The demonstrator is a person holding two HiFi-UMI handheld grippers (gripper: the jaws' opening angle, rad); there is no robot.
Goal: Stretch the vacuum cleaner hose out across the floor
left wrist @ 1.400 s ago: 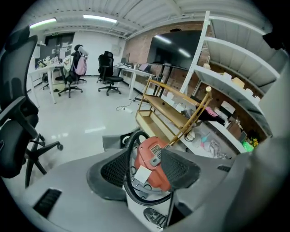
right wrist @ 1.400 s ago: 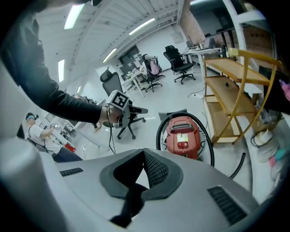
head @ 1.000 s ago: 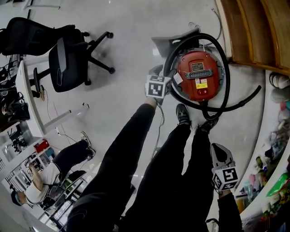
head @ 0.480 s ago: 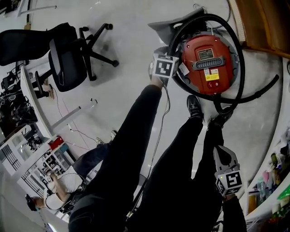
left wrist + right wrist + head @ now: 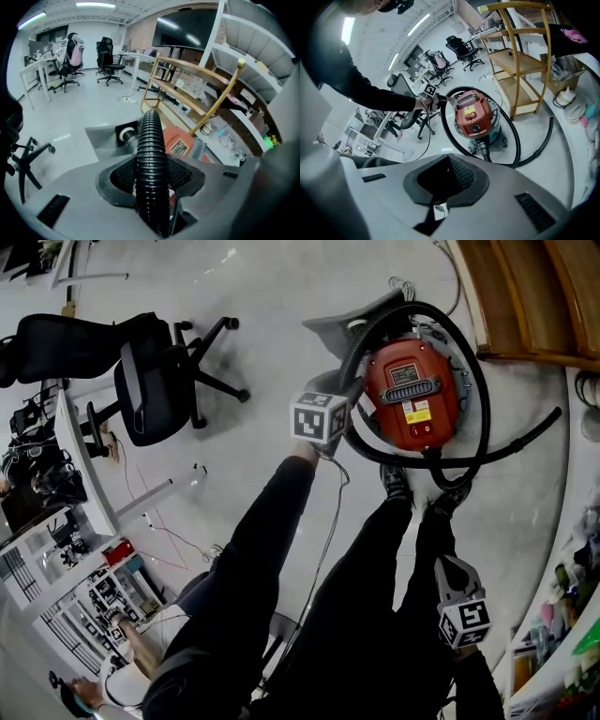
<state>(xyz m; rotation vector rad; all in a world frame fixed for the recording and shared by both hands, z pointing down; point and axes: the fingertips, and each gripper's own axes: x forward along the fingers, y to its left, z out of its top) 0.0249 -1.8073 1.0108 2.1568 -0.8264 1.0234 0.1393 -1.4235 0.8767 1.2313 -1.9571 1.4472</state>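
Mostly, open floor (image 5: pixel 70 126) was seen left of the left gripper's (image 5: pixel 150 187) closing jaws, a wooden shelf (image 5: pixel 187 79) at their right. Between them the hose (image 5: pixel 150 136) was clenched, arm outstretched. The right gripper (image 5: pixel 445 180) was shut, empty.

Vacuum cleaner (image 5: pixel 412 395): orange-red top with a grey grille strip, one dark grey label and one white-and-yellow label; from the right gripper view its base reads teal

Hose (image 5: pixel 151 150): black throughout, with close ribbed rings along its whole length

Right gripper (image 5: pixel 447 176): light grey shell, black pads with a fine mesh pattern; cube (image 5: pixel 466 622) white with black square markers

Floor (image 5: pixel 253 324): pale grey, glossy, with white light streaks

Office chair (image 5: pixel 155 381): black all over

Desk (image 5: pixel 80 460): white

Shelf unit (image 5: pixel 520 56): light yellow-brown wood

Person's sleeve (image 5: pixel 253 559) and trousers (image 5: pixel 375 615): black
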